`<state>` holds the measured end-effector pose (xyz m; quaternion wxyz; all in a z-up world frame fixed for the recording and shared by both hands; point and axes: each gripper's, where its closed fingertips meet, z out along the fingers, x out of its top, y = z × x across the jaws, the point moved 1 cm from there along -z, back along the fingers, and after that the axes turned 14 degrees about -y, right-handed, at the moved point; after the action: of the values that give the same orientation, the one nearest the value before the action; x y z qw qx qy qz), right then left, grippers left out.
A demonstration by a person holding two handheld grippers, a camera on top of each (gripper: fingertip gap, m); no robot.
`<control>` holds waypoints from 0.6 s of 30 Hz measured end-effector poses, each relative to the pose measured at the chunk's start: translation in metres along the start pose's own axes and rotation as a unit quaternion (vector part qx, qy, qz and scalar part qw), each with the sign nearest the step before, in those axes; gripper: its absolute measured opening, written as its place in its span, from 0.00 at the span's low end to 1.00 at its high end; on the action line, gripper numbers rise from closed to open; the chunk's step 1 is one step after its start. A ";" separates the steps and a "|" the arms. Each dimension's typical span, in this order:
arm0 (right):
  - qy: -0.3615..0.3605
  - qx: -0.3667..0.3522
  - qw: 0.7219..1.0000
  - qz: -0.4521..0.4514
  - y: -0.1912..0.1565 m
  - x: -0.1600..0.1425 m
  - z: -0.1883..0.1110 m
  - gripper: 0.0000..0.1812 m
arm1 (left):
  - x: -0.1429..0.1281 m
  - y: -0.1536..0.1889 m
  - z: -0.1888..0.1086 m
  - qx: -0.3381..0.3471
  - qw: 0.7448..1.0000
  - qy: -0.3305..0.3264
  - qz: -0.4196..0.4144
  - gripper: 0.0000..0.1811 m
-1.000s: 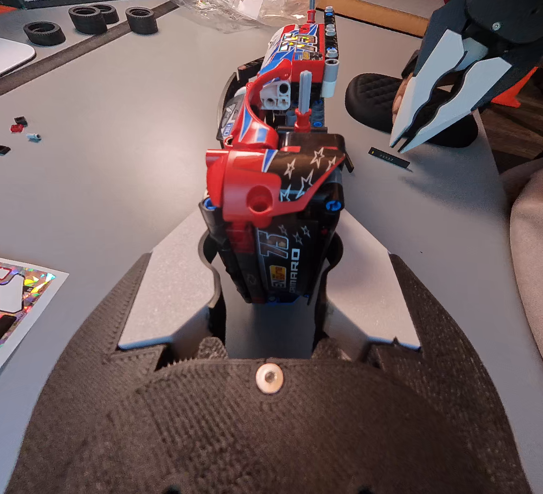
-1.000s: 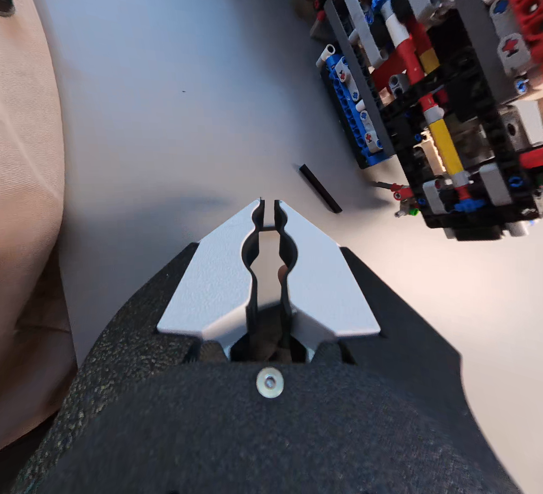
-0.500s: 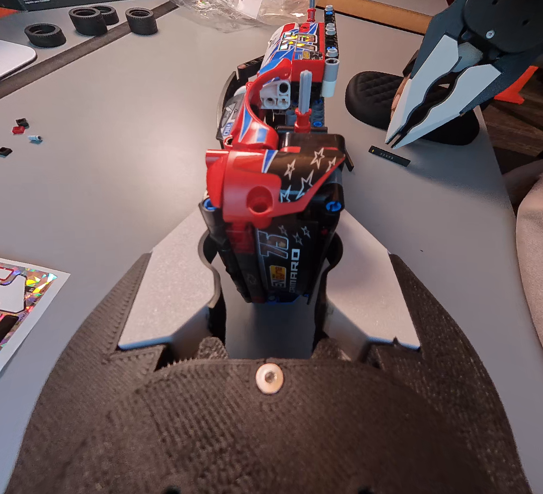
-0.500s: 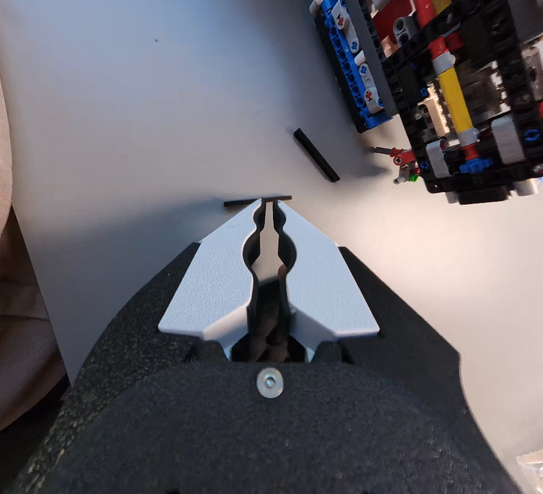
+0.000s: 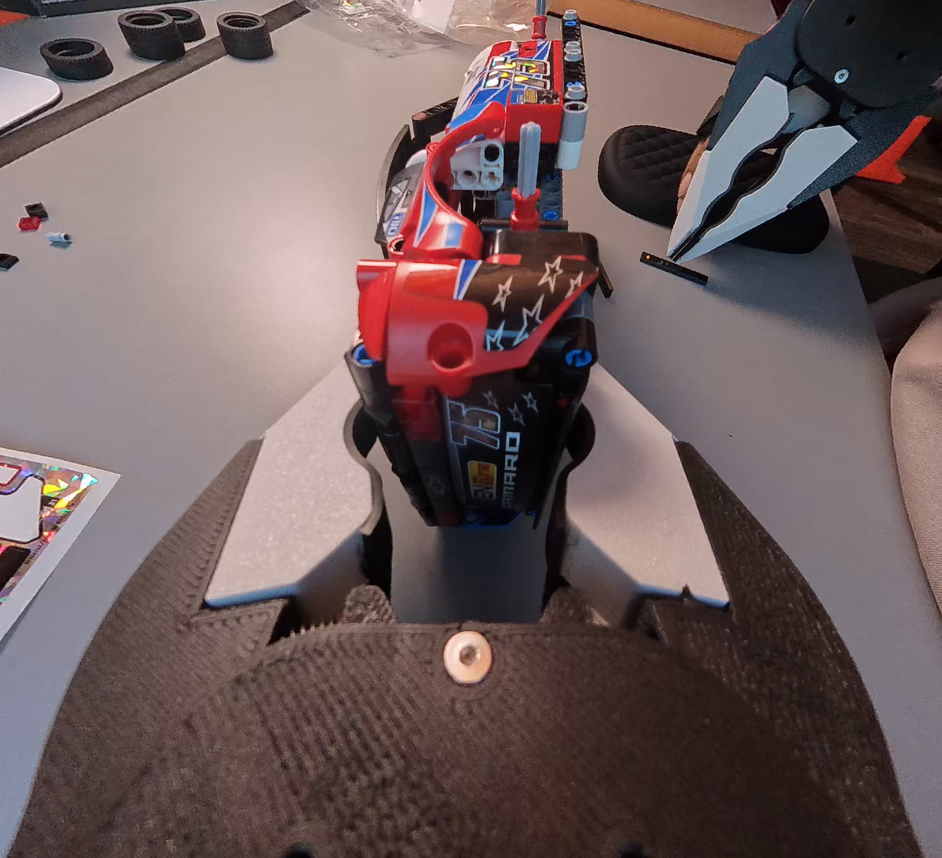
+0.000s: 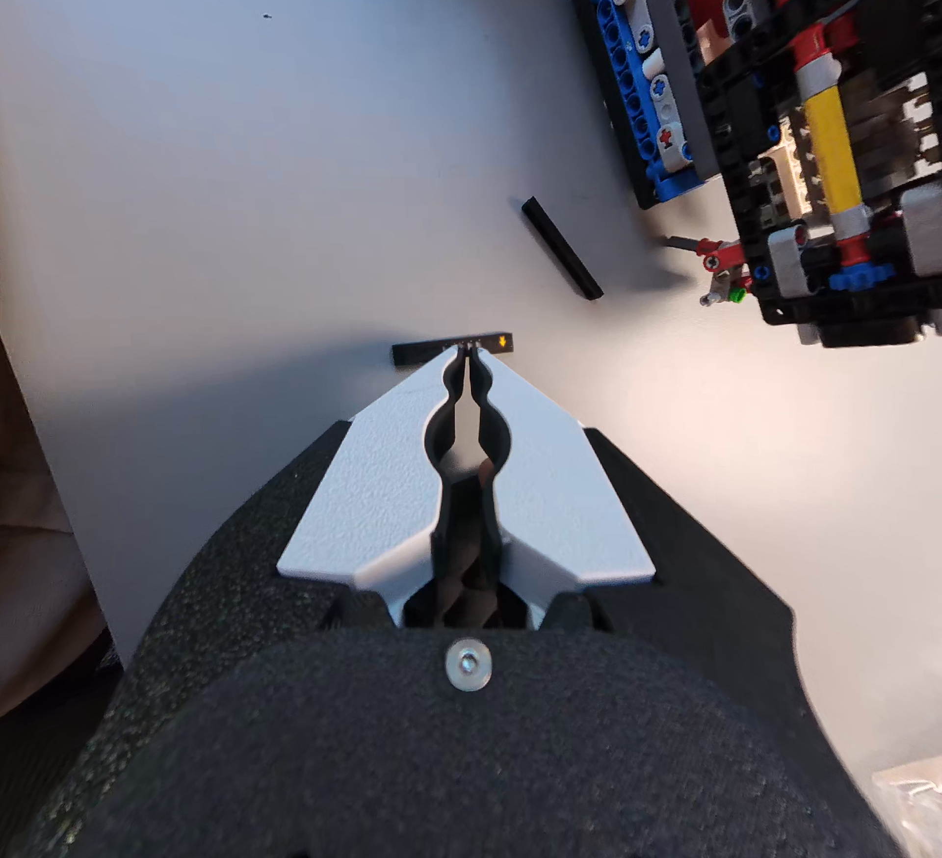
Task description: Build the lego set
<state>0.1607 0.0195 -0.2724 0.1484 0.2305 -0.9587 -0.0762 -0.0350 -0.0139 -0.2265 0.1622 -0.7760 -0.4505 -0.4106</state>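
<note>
Currently we hold the lego car (image 5: 474,374) in the left claw (image 5: 471,430), its fingers pressed against both sides of the car's near end.

We see the car lying on its side on the grey worktop (image 5: 204,221). The right claw (image 6: 468,349) is narrowed almost to closing, its tips at a flat black strip (image 6: 451,349) on the worktop beside the car; we cannot tell whether it grips the strip. A second black bar (image 6: 560,247) lies near.
</note>
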 end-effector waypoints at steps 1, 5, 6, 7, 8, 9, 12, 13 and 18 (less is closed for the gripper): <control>0.002 -0.002 1.000 -0.002 0.000 0.000 -0.001 0.00 | 0.000 0.000 0.000 0.000 1.000 0.000 0.000 0.40; 0.009 -0.006 0.998 -0.054 0.001 0.002 -0.009 0.05 | 0.000 0.000 0.000 -0.001 1.000 0.001 -0.002 0.40; -0.001 -0.004 0.997 -0.081 0.002 0.000 -0.010 0.06 | 0.000 0.000 0.000 -0.002 1.000 0.001 -0.002 0.40; -0.013 -0.002 0.994 -0.112 0.003 -0.002 -0.009 0.08 | 0.000 0.000 0.000 -0.002 1.000 0.001 -0.003 0.40; -0.023 0.003 0.990 -0.140 0.004 -0.004 -0.009 0.10 | 0.000 0.000 0.000 -0.002 1.000 0.001 -0.003 0.40; -0.029 0.014 0.986 -0.162 0.004 -0.004 -0.007 0.13 | 0.000 0.000 0.000 -0.002 1.000 0.001 -0.002 0.40; -0.057 0.043 0.976 -0.205 0.013 -0.007 0.000 0.19 | 0.000 0.001 0.000 0.001 1.000 -0.001 0.004 0.40; -0.062 0.051 0.973 -0.215 0.016 -0.007 0.003 0.20 | 0.000 0.001 0.000 0.002 1.000 -0.001 0.005 0.40; -0.056 0.101 0.969 -0.220 0.007 0.005 0.006 0.19 | 0.000 0.001 -0.001 0.002 1.000 -0.001 0.007 0.40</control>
<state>0.1519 0.0240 -0.2753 0.0504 0.4446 -0.8940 -0.0226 -0.0343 -0.0152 -0.2264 0.1663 -0.7789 -0.4462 -0.4081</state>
